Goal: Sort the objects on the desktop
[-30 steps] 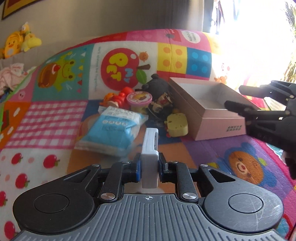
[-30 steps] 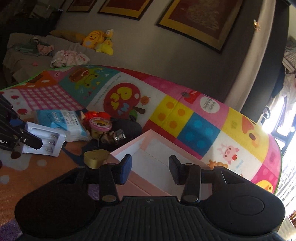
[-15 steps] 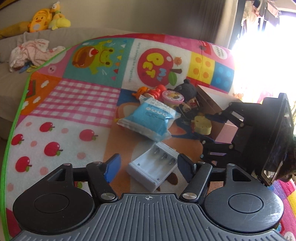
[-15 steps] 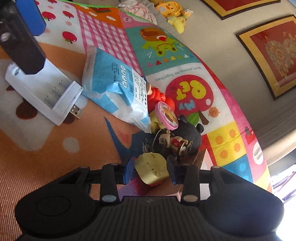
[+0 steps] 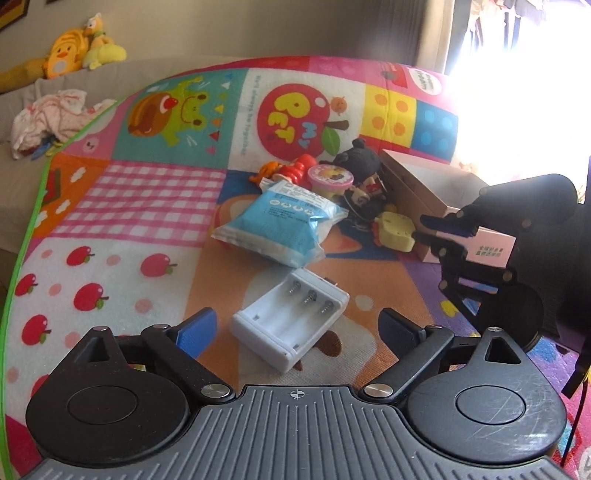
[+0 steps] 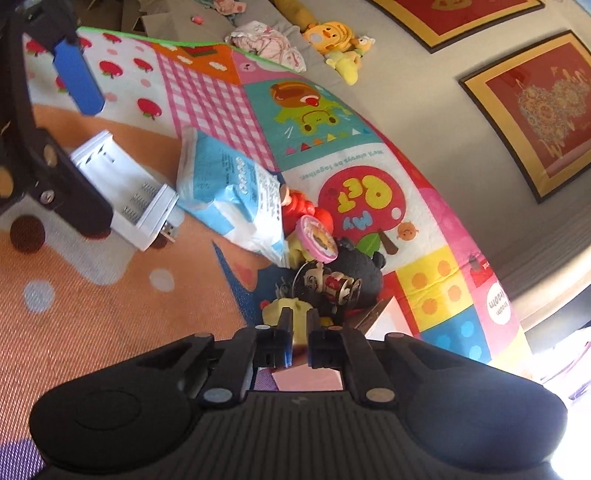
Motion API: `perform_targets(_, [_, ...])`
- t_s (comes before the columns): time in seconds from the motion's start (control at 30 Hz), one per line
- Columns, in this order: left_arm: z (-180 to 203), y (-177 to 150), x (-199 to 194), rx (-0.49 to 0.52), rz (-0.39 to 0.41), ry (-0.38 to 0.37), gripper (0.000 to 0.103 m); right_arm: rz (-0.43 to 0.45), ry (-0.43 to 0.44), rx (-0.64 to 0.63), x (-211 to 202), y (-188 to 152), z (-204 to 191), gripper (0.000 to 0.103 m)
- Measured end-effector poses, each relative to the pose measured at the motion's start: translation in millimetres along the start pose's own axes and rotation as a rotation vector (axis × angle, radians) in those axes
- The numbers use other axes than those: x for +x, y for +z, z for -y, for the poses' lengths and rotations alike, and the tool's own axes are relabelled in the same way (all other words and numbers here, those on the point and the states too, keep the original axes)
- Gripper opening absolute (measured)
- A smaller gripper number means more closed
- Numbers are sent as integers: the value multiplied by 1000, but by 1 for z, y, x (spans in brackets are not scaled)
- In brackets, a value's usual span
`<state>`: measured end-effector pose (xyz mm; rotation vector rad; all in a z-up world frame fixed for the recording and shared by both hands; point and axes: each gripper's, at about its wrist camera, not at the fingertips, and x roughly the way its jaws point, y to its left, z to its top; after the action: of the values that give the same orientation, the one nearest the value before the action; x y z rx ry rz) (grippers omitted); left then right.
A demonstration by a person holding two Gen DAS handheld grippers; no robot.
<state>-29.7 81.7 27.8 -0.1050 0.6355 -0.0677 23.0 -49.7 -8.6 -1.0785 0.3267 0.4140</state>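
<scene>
On a patchwork play mat (image 5: pixel 155 192), the left gripper (image 5: pixel 295 328), jaws just spread wide, frames a white battery charger (image 5: pixel 290 323) lying free amid open orange mat, while the right gripper (image 6: pixel 299 326) pinches a yellow toy (image 6: pixel 297 314) beside the pink box (image 5: pixel 424 184).

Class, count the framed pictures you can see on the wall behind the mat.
2: one framed picture cut off by the top edge, the other lower right of it. More may hang outside the view.
</scene>
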Motion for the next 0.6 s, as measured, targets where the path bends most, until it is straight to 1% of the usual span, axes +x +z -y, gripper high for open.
perform_targets(0.03, [1, 0, 0, 5, 7, 9, 100, -10, 7, 5, 4, 0, -1, 27])
perform_targets(0.07, [1, -1, 0, 6, 12, 10, 100, -19, 15, 18, 8, 0, -3, 34])
perform_targets(0.13, [-1, -3, 0, -3, 15, 1, 101, -32, 19, 32, 15, 3, -4, 36])
perform_targets(0.2, [-3, -5, 1, -18, 19, -4, 101, -40, 1, 4, 24, 6, -10, 36])
perform_targets(0.23, [-5, -6, 2, -21, 17, 5, 102, -41, -15, -12, 27, 8, -13, 36])
perform_targets(0.3, [-8, -9, 6, -33, 15, 28, 102, -48, -44, -45, 34, 12, -14, 37])
perform_targets(0.33, [-12, -9, 6, -55, 9, 30, 102, -55, -39, -47, 37, 14, -13, 37])
perform_targets(0.43, [-23, -8, 4, -109, 21, 10, 102, -75, -24, -37, 43, 16, -8, 36])
perform_targets(0.5, [-24, -8, 2, -106, 29, 12, 102, -82, -7, -23, 44, 16, -6, 31])
perform_targets(0.53, [-24, -9, 1, -102, 30, 16, 102, -81, -5, -21, 43, 16, -6, 23])
perform_targets(0.6, [-23, -9, 0, -100, 26, 18, 102, -48, -48, -41, 36, 14, -11, 20])
